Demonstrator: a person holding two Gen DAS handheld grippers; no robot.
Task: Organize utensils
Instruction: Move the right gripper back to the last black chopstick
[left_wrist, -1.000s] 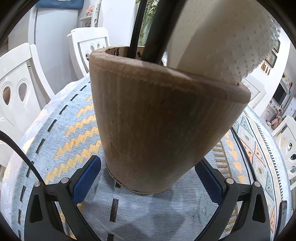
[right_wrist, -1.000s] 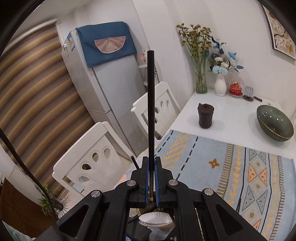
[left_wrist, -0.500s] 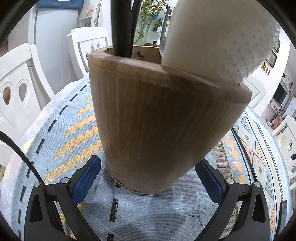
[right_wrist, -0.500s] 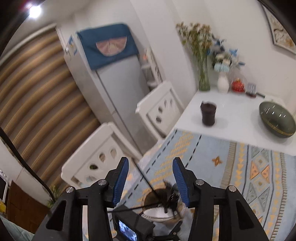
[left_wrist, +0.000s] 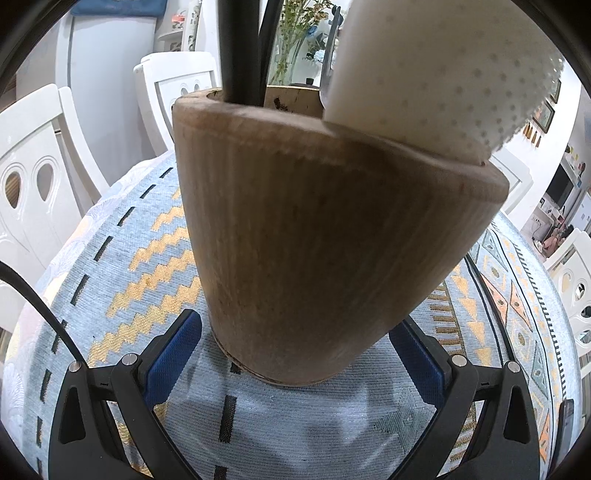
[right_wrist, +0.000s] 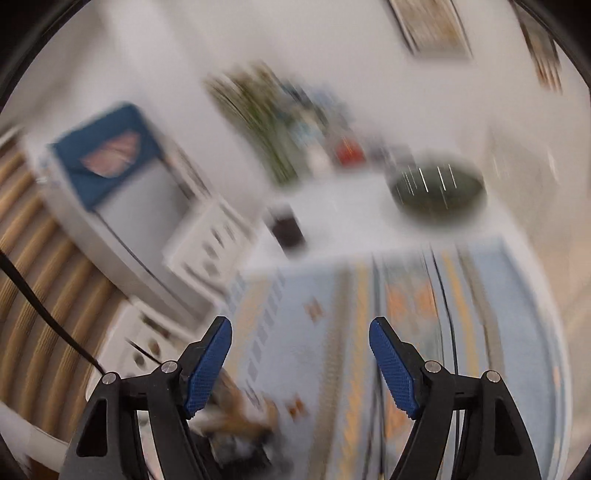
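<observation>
Both grippers were alike: the left gripper (left_wrist: 295, 347) and right gripper (right_wrist: 301, 363) had black angular finger arms with triangular cut-outs, silver round screws at the pivots, ribbed blue pads (right_wrist: 207, 369), and a black cable (left_wrist: 40, 306) trailing off.

The right wrist view is smeared by motion: the dark green bowl (right_wrist: 437, 188) at one o'clock, the dark cup (right_wrist: 287, 229), the flowers (right_wrist: 258, 118) and the framed pictures (right_wrist: 430, 29) at twelve are only streaks. In the left wrist view the wooden holder (left_wrist: 325, 236) hides the black handles' (left_wrist: 236, 48) lower ends; their tops run off the frame at twelve. The white perforated utensil (left_wrist: 436, 74) is also cut off there.
</observation>
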